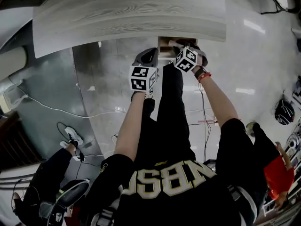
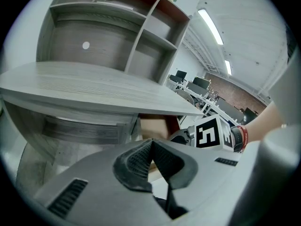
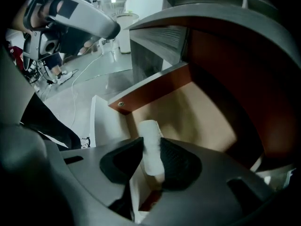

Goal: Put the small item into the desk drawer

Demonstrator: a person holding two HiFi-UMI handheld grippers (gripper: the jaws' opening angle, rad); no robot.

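**Head view.** The drawer stands pulled out from under the front edge of the grey wood-grain worktop. The right tool is at the drawer's opening, tipped steeply down into it, with its marker cube just on the near side of the drawer. The left tool is just to the left of the drawer and outside it. The small item cannot be made out from here.

**Left gripper view.** The left tool has its jaws closed on each other, the ribbed pads meeting at the tips with nothing between them. Past the tips lies the drawer, brown inside, tucked below the worktop. To the right of the drawer is the right tool's marker cube. A shelf unit rises above the worktop.

**Right gripper view.** The right tool is clamped on the small item, a white, stick-like piece with a rounded end. The pads press its two sides and its far end juts out beyond the tips. The item hangs over the inside of the drawer, above the pale brown floor and near the drawer's red-brown side wall, not resting on the floor.
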